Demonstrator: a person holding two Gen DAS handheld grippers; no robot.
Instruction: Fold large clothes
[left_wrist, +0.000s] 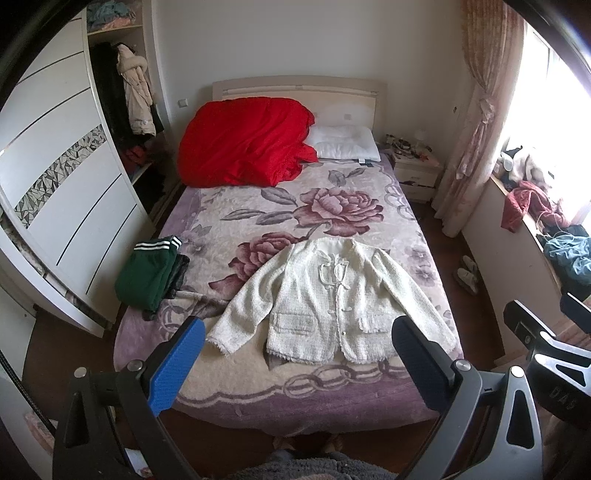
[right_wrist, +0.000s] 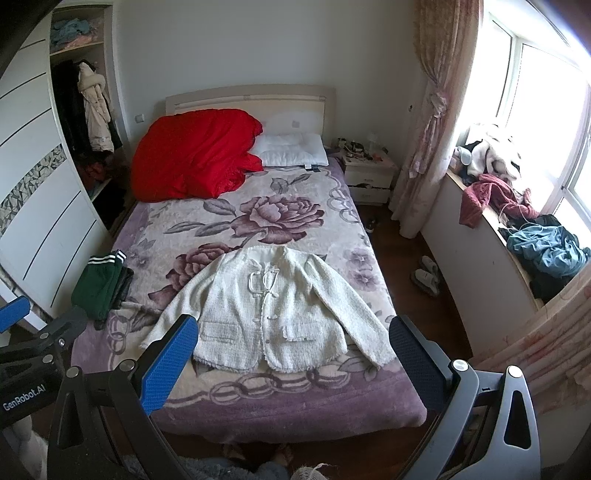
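A white tweed jacket (left_wrist: 325, 302) (right_wrist: 266, 314) lies flat, front up, sleeves spread, on the near half of the bed (left_wrist: 295, 391) (right_wrist: 295, 402). My left gripper (left_wrist: 297, 332) hovers open above the foot of the bed, short of the jacket's hem, its blue fingers (left_wrist: 177, 365) wide apart and empty. My right gripper (right_wrist: 293, 328) is open too, held at the same height beside it, nothing between its fingers (right_wrist: 170, 365). In the left wrist view the right gripper's body (left_wrist: 546, 343) shows at the right edge; the left gripper's body (right_wrist: 33, 354) shows at the left of the right wrist view.
Folded green trousers with white stripes (left_wrist: 151, 273) (right_wrist: 99, 288) sit on a dark garment at the bed's left edge. A red quilt (left_wrist: 243, 140) and white pillow (left_wrist: 343, 142) lie by the headboard. Wardrobe (left_wrist: 62, 192) left, cluttered windowsill (right_wrist: 524, 229) right, slippers (right_wrist: 426, 275) on the floor.
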